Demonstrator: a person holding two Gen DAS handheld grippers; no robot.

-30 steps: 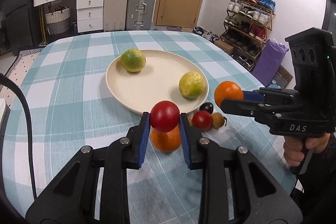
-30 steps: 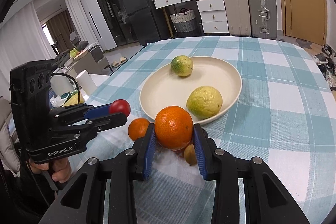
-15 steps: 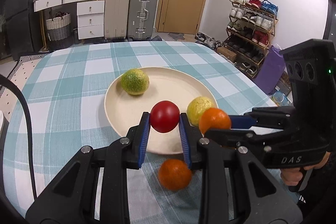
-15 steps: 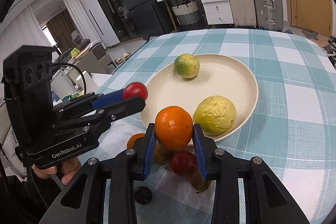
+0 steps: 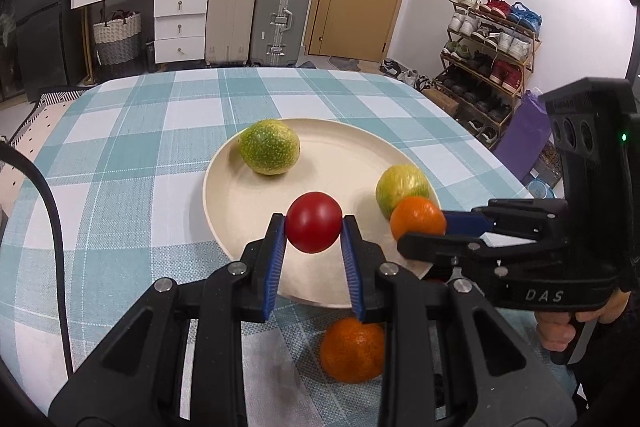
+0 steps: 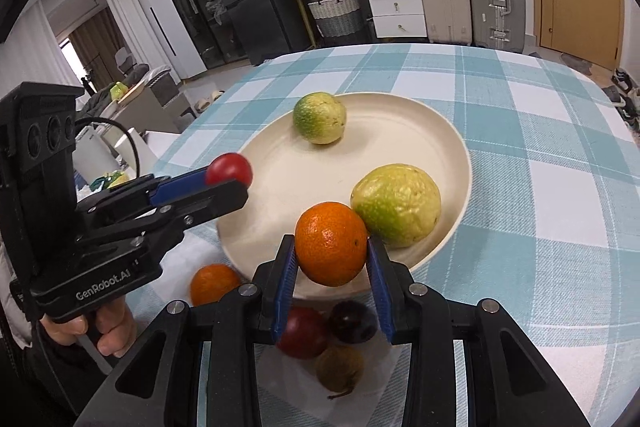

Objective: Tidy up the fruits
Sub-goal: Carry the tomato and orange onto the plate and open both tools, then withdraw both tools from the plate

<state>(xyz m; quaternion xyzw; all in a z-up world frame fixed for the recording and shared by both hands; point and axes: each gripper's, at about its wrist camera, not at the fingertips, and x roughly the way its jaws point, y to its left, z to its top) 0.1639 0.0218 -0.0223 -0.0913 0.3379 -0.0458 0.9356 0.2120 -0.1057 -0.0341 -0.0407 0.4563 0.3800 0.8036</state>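
A cream plate point(image 5: 248, 195) point(image 6: 440, 131) holds two green-yellow fruits, one at the back point(image 5: 269, 151) point(image 6: 319, 123) and one at the right point(image 5: 400, 183) point(image 6: 396, 205). My left gripper point(image 5: 314, 233) point(image 6: 230, 173) is shut on a red tomato point(image 5: 314, 221) point(image 6: 229, 167), held above the plate's near rim. My right gripper point(image 6: 331, 257) point(image 5: 420, 227) is shut on an orange point(image 6: 331, 243) point(image 5: 418, 219), held over the plate's near right rim beside the right green fruit.
A second orange point(image 5: 352, 351) point(image 6: 214, 283) lies on the checked cloth in front of the plate. A red fruit point(image 6: 302, 333), a dark plum point(image 6: 352, 321) and a brown fruit point(image 6: 340, 369) lie under my right gripper. The table edge is at the right.
Both grippers have moved forward and up with their fruits, from over the pile in front of the plate to above the plate's near rim.
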